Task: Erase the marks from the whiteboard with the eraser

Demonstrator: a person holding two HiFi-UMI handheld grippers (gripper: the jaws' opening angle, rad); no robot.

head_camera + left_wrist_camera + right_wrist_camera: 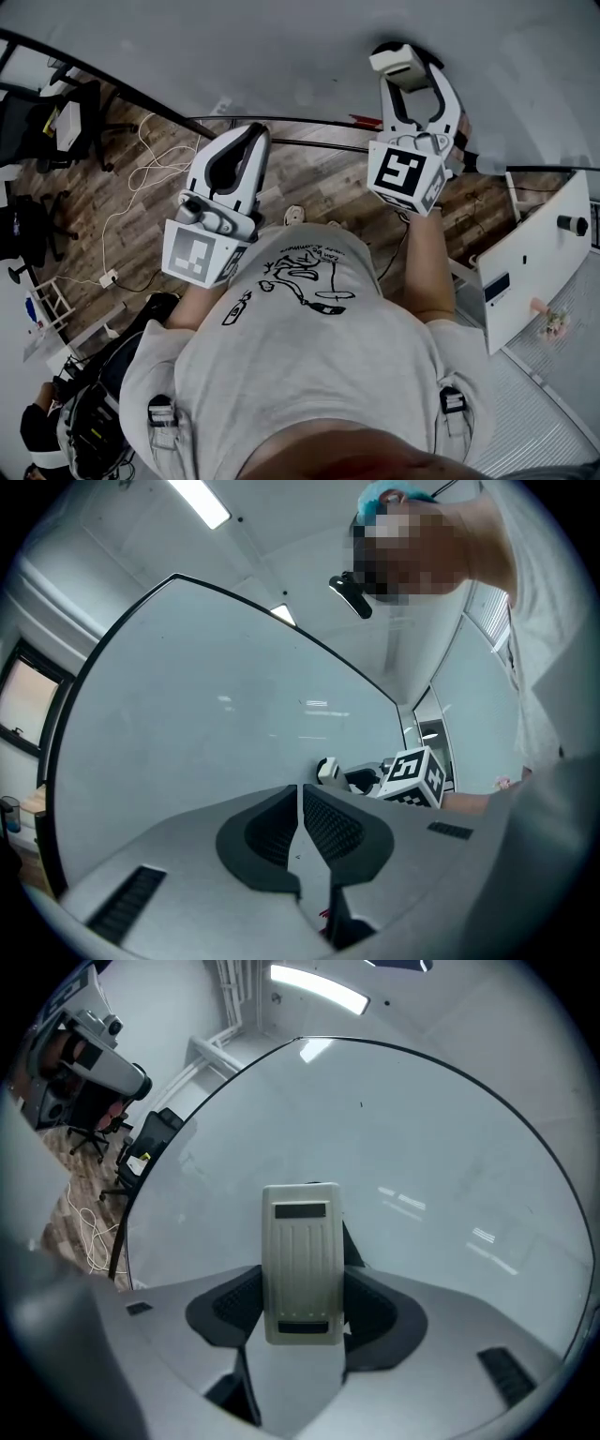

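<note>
The whiteboard (281,47) fills the top of the head view and looks blank, showing only light reflections (403,1138). My right gripper (410,58) is shut on the pale grey eraser (398,61), held up at the board's surface. In the right gripper view the eraser (302,1260) stands upright between the dark pads, its ribbed back facing the camera. My left gripper (249,133) hangs lower and to the left, close to the board (216,696), jaws pressed together with nothing in them (300,794). The left gripper view also catches the eraser (326,769) by the right gripper's marker cube (417,775).
The board's dark lower rail (309,143) runs just ahead of me, with a small red item (364,120) on it. Office chairs (56,122) and loose cables (150,169) lie on the wooden floor at left. A white cabinet (534,253) stands at right.
</note>
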